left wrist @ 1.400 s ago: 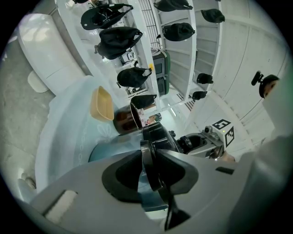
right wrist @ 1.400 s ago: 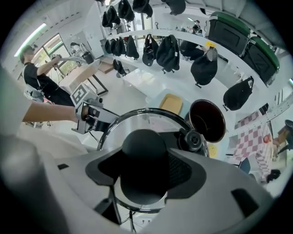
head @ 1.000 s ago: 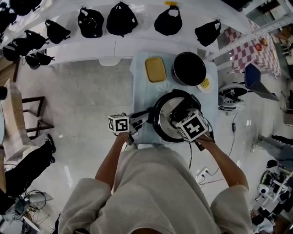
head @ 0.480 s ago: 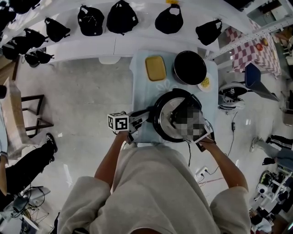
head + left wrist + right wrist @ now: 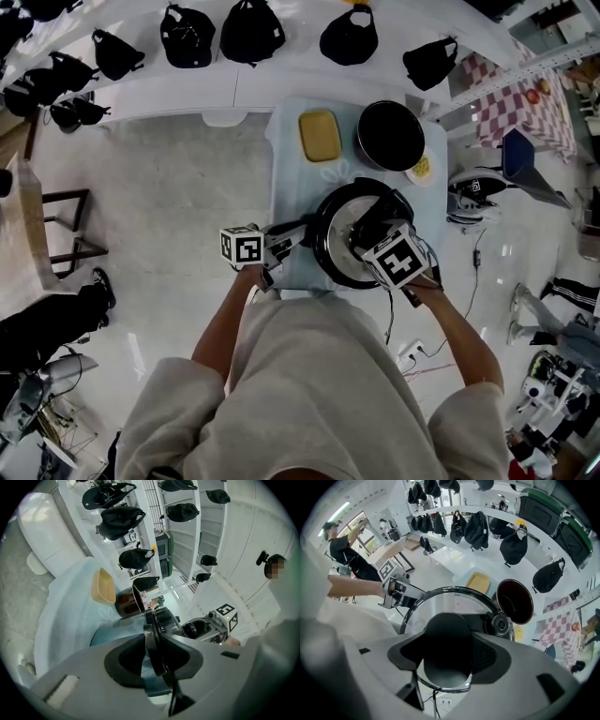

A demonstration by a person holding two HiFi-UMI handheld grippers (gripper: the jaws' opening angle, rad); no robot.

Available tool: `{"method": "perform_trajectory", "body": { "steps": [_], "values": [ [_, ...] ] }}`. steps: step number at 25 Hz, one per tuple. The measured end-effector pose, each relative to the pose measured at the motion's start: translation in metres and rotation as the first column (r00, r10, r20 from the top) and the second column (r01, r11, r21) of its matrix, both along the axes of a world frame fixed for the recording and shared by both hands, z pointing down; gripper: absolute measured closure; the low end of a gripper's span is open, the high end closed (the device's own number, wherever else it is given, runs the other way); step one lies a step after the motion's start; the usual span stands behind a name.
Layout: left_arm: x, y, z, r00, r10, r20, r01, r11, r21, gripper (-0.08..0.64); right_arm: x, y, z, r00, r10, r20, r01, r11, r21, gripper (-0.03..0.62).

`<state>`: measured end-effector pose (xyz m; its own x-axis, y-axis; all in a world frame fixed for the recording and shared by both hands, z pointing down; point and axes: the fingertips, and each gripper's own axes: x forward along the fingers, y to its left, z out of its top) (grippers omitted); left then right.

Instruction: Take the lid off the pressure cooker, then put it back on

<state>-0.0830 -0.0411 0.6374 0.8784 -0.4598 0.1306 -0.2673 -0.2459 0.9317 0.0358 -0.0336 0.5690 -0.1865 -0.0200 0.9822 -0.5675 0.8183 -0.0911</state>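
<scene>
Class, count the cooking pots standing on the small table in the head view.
2. The pressure cooker sits at the near end of the table; an open black pot stands at its far right corner. None appears hidden.

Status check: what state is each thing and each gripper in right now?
Steel pressure cooker lid: sitting on the cooker.
Right gripper: shut on the lid's black knob.
Left gripper: shut on the cooker's black side handle.
Round black pot: uncovered, looks empty.
Yellow rectangular tray: empty.
</scene>
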Motion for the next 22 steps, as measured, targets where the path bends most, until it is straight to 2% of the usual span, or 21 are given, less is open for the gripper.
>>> {"method": "perform_trajectory", "body": {
  "steps": [3, 12, 16, 19, 22],
  "values": [
    [0.001, 0.002, 0.002, 1.000, 0.006, -0.008, -0.006, 1.000, -0.005, 0.462, -0.004, 0.003, -0.002, 0.999, -0.034, -0.002, 0.034, 0.999, 0.009, 0.319],
    [0.003, 0.002, 0.002, 1.000, 0.015, 0.005, -0.015, 1.000, -0.002, 0.460, 0.000, -0.016, 0.002, 0.998, -0.070, -0.006, 0.069, 0.996, -0.051, 0.319],
    [0.003, 0.002, 0.002, 1.000, 0.008, -0.005, -0.008, 1.000, -0.003, 0.460, -0.004, -0.011, 0.002, 0.996, -0.084, 0.008, 0.085, 0.996, -0.041, 0.319],
    [0.002, 0.001, 0.003, 1.000, 0.008, -0.006, -0.008, 1.000, -0.005, 0.462, -0.003, 0.002, 0.007, 0.986, -0.164, -0.025, 0.163, 0.986, -0.027, 0.319],
    [0.003, 0.000, 0.003, 1.000, 0.022, 0.003, -0.022, 1.000, 0.000, 0.462, 0.000, 0.003, 0.011, 0.986, -0.166, -0.018, 0.165, 0.986, -0.013, 0.319]
  ]
}}
